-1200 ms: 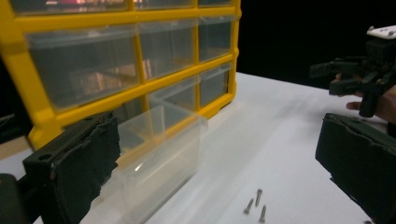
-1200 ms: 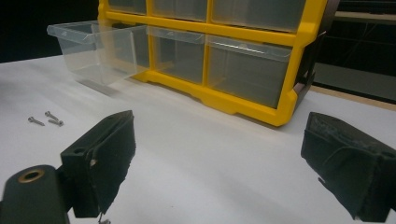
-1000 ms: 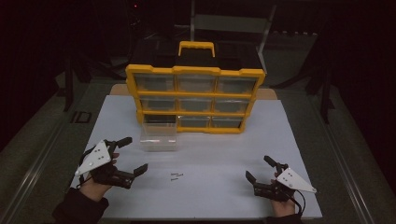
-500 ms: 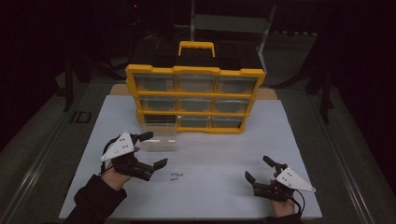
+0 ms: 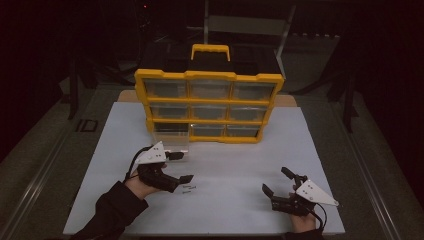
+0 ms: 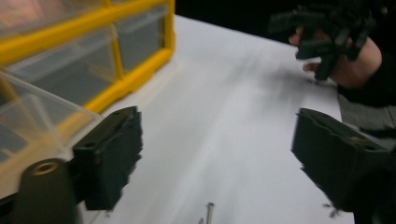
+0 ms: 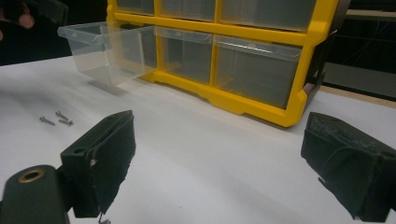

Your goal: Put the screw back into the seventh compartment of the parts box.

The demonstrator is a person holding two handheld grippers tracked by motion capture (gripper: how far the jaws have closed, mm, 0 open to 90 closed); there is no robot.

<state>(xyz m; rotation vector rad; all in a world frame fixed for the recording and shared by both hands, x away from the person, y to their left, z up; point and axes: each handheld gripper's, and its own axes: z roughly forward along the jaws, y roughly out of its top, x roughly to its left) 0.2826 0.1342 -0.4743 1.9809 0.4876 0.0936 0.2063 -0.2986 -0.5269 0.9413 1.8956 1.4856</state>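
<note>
Left tongs (image 5: 182, 167), jaws parted and just been closing with nothing between, hover just above the small metal screws (image 5: 187, 188) on the white surface (image 5: 240, 165); right tongs (image 5: 276, 182) rest open, well apart.

We see a dim room, black around the lit white table (image 5: 225, 200). Soft light falls from above, leaving faint shadows. The left gripper view is smeared by motion blur; the right gripper view is sharper, its near jaws slightly soft.
</note>
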